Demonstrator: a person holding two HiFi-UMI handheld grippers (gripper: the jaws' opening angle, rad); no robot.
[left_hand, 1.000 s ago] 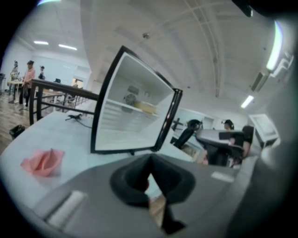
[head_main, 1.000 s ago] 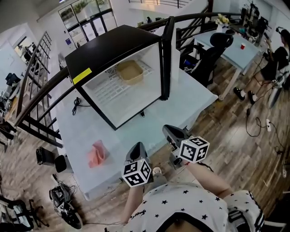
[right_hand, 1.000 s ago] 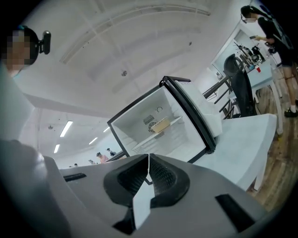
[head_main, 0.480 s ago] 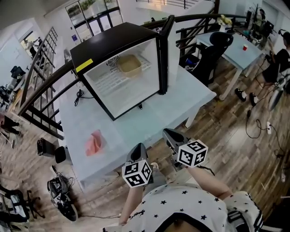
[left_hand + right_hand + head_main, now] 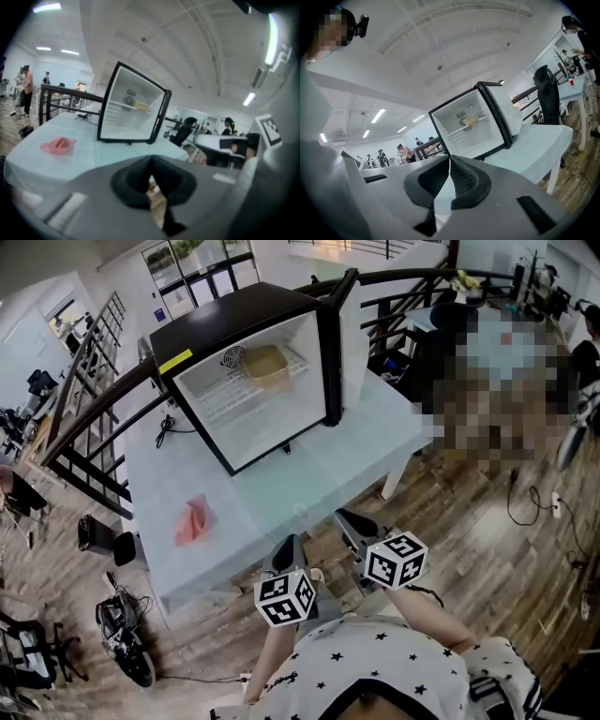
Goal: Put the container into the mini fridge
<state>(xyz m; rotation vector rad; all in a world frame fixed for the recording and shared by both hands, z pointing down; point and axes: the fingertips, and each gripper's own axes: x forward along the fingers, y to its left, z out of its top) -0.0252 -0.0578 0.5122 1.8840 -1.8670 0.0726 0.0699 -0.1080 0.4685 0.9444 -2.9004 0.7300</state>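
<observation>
The black mini fridge [image 5: 246, 326] stands on the pale blue table [image 5: 309, 479] with its door [image 5: 343, 345] swung open to the right. A tan container [image 5: 266, 365] sits on the wire shelf inside, at the back. Both grippers hang close to my body, off the table's front edge and far from the fridge. My left gripper [image 5: 289, 544] is shut with nothing in it, and so is my right gripper [image 5: 345, 518]. In the left gripper view the fridge [image 5: 131, 110] and container [image 5: 140, 107] lie ahead of the gripper [image 5: 151, 160]. In the right gripper view, container [image 5: 469, 120] and fridge [image 5: 494, 123] show above the gripper [image 5: 450, 160].
A crumpled pink thing [image 5: 192, 519] lies on the table's left front part. A black cable [image 5: 165, 432] lies left of the fridge. A dark railing [image 5: 84, 427] runs behind the table. Wooden floor surrounds it, with a second desk at the back right.
The fridge and table have slid up and away in the head view as I stepped back. Both grippers stay shut near my body.
</observation>
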